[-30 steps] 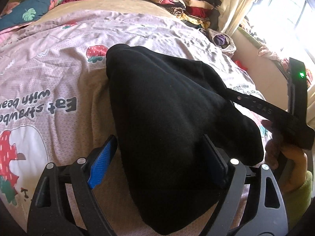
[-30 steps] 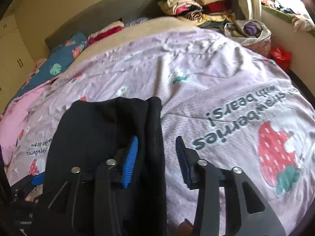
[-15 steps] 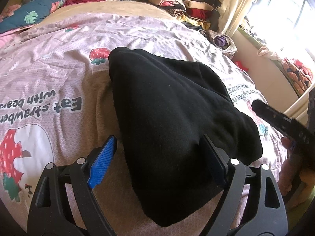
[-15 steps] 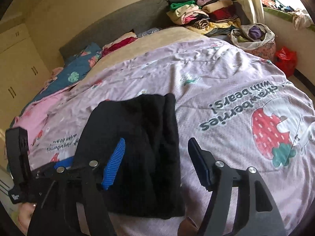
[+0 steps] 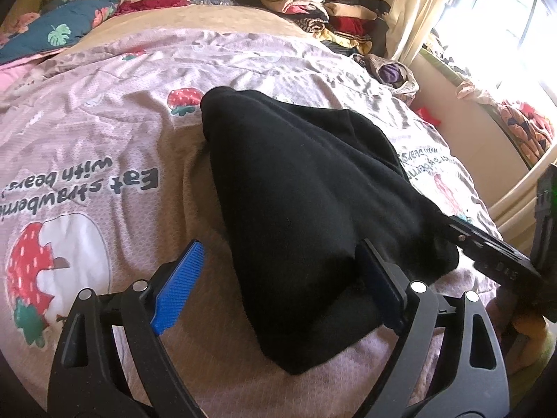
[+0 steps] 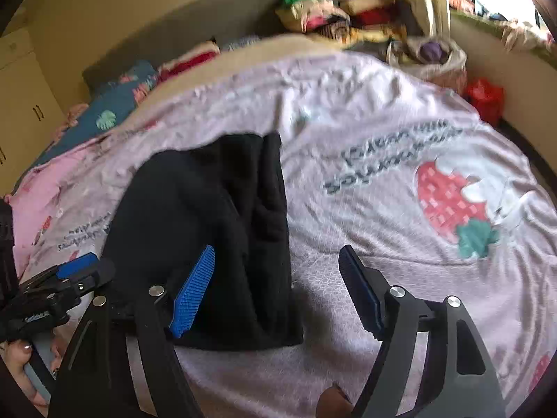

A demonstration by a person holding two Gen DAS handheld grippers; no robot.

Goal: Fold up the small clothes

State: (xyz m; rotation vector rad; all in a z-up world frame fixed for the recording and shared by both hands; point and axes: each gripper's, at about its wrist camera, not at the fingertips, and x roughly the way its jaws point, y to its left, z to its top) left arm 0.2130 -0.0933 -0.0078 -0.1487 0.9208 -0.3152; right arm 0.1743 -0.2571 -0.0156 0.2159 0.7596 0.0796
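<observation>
Left gripper [image 5: 278, 285] straddles the near end of the black garment [image 5: 306, 209] – jaws wide and opening slightly, left blue pad clear of the cloth, right pad at the cloth's right side, no pinch visible. Garment's near corner pokes out just under and past the jaws; its folded bulk runs ahead and away from the claw, far edge rounded near a strawberry print. Open bedspread [image 5: 104, 132] to the left of the claw – flat pink quilt with printed text, plenty of free room. To the right, the right gripper [image 5: 494, 254] sits at the garment's right edge, close by, with a hand [image 5: 522, 324] under it.

Right gripper [image 6: 278, 278] – jaws opening, wide apart, nothing pinched. Left pad hangs over the garment's [image 6: 209, 216] near right part, right pad over bare quilt; garment's straight right edge runs ahead between the two fingers, its near hem just in front of the claw. Right of the claw: open quilt [image 6: 383, 160] with a big strawberry print, free to move. Left of the claw: left gripper [image 6: 69, 278] low at the garment's far side, hand [image 6: 21, 358] below it.

Farther out ahead: stack of folded clothes [image 6: 334, 10] at the bed's far end, blue leaf-print pillow [image 6: 104, 118] far left, curtain [image 5: 417, 10] and bright window far right, red bag [image 6: 485, 99] beyond the bed edge.
</observation>
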